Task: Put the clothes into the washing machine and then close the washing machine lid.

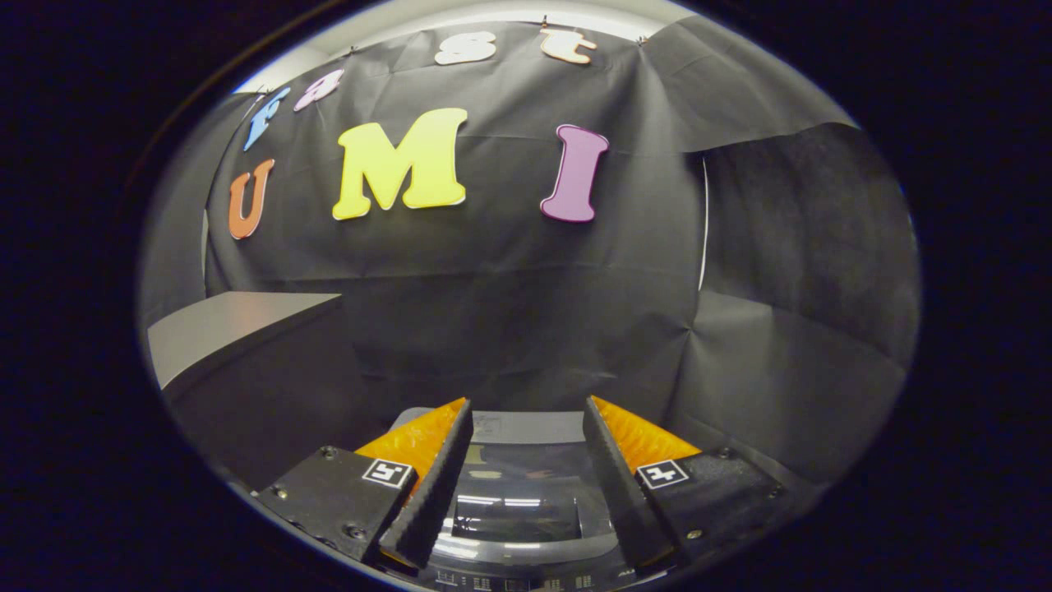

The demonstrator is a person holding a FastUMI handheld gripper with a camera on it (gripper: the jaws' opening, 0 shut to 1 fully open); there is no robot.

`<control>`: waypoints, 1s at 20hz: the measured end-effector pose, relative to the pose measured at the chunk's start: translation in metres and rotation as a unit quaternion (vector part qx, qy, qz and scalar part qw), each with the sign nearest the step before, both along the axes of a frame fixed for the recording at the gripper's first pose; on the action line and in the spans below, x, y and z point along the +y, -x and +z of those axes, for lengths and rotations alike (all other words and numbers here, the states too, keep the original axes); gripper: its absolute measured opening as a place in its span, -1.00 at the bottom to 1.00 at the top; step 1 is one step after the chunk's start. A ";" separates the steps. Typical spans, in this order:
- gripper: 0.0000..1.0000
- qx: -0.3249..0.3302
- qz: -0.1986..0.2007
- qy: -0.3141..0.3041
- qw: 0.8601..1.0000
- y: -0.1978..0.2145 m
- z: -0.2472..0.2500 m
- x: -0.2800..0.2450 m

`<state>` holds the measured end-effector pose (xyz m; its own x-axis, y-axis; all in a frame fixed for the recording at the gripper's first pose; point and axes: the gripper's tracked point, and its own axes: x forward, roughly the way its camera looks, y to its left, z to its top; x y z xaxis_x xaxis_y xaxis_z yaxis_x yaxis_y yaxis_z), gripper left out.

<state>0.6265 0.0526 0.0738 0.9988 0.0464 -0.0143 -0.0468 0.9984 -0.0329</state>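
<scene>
Claw (pixel 526 423) hangs with its fingers (pixel 431 485) spread wide, gripping nothing. Between and under them lies the washer (pixel 514 526), its glossy dark lid (pixel 509 506) down and shut. Beyond the fingers to the left stands a grey table (pixel 238 325), against the black cloth wall (pixel 526 312).

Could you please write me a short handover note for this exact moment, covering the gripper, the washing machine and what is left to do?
Gripper: open, fingers spread apart, holding nothing.
Washing machine: directly below and between the fingers, seen from above. Its lid looks shut; the dark glossy panel reflects the ceiling lights.
Clothes: I cannot see whether any are inside, as the lid's reflections hide the drum.
Grey table: off to the left of the machine, with nothing on the part that shows.
Done or left: if the clothes are already inside, the job looks finished. Otherwise, open the lid, load them and shut it.
</scene>
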 end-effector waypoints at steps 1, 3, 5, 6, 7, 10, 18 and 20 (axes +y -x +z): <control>0.70 0.001 0.000 -0.001 1.000 0.005 -0.001 -0.001; 0.71 0.003 -0.004 0.001 1.000 0.016 -0.007 -0.004; 0.72 0.008 -0.006 0.005 1.000 0.033 -0.014 -0.005; 0.72 0.009 -0.004 0.008 1.000 0.043 -0.019 -0.004; 0.72 0.010 -0.003 0.013 1.000 0.054 -0.024 -0.003; 0.72 0.010 0.007 0.023 1.000 0.104 -0.034 0.006; 0.73 -0.020 -0.030 0.003 0.999 0.304 -0.045 0.012; 0.90 -0.024 -0.037 0.005 0.999 0.358 -0.047 0.011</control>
<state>0.2686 0.0639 0.0263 0.9991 -0.0269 0.0337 0.0283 0.9987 -0.0432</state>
